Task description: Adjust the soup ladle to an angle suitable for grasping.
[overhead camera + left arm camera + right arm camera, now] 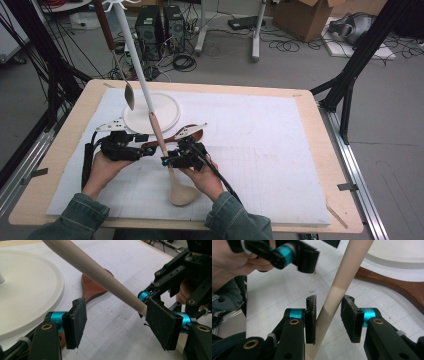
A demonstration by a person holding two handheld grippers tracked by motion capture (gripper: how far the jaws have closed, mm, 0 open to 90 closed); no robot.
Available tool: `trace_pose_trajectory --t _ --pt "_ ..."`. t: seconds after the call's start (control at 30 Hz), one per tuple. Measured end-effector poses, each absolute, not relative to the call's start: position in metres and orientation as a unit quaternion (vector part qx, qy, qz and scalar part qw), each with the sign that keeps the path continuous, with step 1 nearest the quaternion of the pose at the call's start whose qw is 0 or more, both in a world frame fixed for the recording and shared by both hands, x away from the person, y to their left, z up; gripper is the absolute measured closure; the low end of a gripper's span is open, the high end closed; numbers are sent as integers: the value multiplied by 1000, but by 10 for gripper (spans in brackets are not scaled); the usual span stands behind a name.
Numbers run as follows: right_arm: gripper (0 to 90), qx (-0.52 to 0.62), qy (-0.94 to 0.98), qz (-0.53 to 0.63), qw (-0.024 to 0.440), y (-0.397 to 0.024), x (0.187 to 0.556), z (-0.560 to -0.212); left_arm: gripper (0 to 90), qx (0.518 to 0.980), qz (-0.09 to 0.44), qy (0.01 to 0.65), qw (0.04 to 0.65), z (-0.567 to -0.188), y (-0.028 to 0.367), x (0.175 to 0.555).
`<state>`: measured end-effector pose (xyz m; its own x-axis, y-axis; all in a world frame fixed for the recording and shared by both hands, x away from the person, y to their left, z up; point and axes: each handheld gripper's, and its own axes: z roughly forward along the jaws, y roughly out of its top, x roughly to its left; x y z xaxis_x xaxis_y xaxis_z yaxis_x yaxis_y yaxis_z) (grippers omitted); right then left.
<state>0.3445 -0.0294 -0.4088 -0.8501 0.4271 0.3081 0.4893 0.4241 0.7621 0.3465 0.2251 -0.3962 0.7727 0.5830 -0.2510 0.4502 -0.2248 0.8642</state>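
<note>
Counter, top surface.
Wooden counter (65, 150) carries white mat (260, 145); on mat: white round plate (167, 112) at 11 o'clock, brown wooden spoon (187, 134) and pale ladle (181, 192) near centre.

— What do we see of the ladle (176, 187)?

— A pale beige one, its bowl resting on the white mat near the table's near edge, its long handle (337, 290) slanting up and away to the far left.

— And beneath it?

— We see a brown wooden spoon (93, 288) lying flat beside the white plate.

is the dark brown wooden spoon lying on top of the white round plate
No, the dark brown wooden spoon lies on the white mat beside the white round plate.
</note>
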Motion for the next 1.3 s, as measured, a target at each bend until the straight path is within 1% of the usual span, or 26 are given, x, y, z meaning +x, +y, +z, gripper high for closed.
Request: trace_pose_trajectory --t 0.27,0.33,0.47,0.6,0.7,0.87,1.03,1.3 --pt "692 -260 -843 -470 32 -29 338 -405 355 778 46 332 532 -392 218 351" --pt "694 -258 -844 -470 30 -28 336 -404 372 778 37 329 534 -390 216 352" --pt "702 -258 -842 -473 36 -29 335 -403 421 777 37 326 537 -386 212 352" --pt "706 -250 -844 -474 32 -29 331 -400 475 775 30 325 540 -383 211 351" --pt "706 -246 -844 -476 33 -30 331 -398 487 780 31 320 537 -378 210 350" --pt "700 -236 -841 -485 47 -36 331 -394 539 775 19 307 551 -371 210 349" --pt "651 -216 -843 -488 72 -40 330 -392 568 778 13 296 555 -364 210 348" --pt "638 -186 -851 -484 86 -42 327 -392 618 777 8 276 566 -349 212 346"
